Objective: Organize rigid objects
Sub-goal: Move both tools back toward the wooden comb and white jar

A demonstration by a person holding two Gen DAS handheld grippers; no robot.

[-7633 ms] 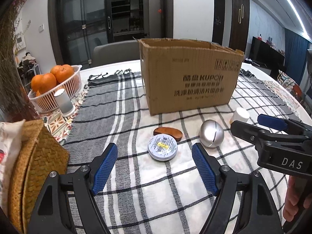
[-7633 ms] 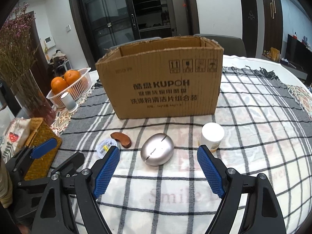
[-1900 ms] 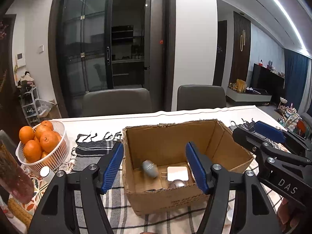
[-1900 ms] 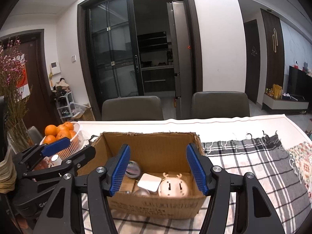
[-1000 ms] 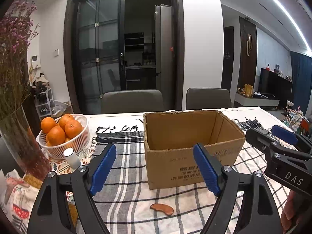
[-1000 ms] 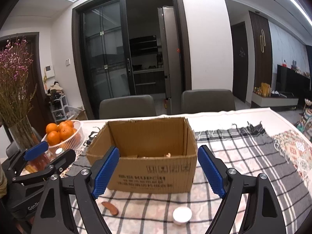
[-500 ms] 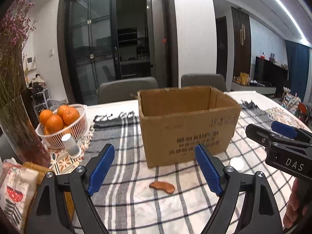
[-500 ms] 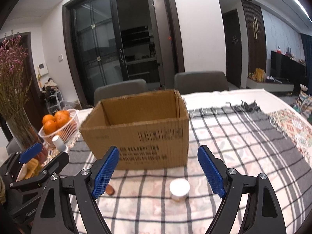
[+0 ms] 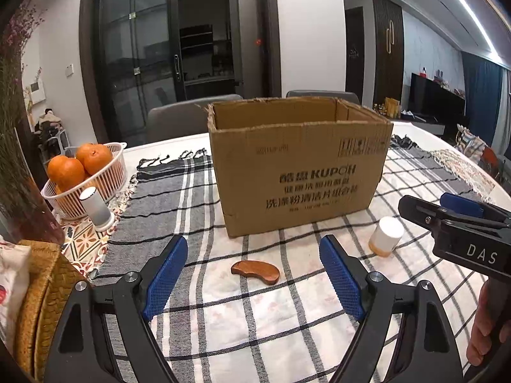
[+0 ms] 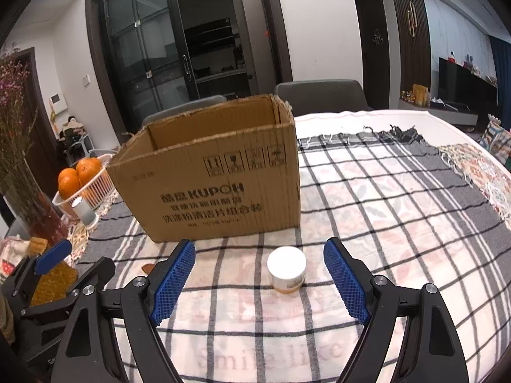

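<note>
An open cardboard box (image 9: 300, 166) stands on the checked tablecloth; it also shows in the right wrist view (image 10: 210, 172). A brown wooden kidney-shaped piece (image 9: 255, 272) lies in front of it, between and just beyond the fingers of my open, empty left gripper (image 9: 254, 281). A small white-lidded jar (image 10: 286, 268) stands upright in front of the box, centred between the fingers of my open, empty right gripper (image 10: 260, 282). The jar also shows in the left wrist view (image 9: 385, 236), beside the right gripper. The box's contents are hidden.
A white basket of oranges (image 9: 83, 172) and a small white cylinder (image 9: 95, 207) stand at the left. A woven basket (image 9: 41, 300) and a vase of dried flowers (image 10: 28, 198) are at the near left. Grey chairs (image 10: 319, 95) stand behind the table.
Both grippers have come down and forward from above the box to table level. The left one now frames the wooden piece, the right one the jar. Both stay open.
</note>
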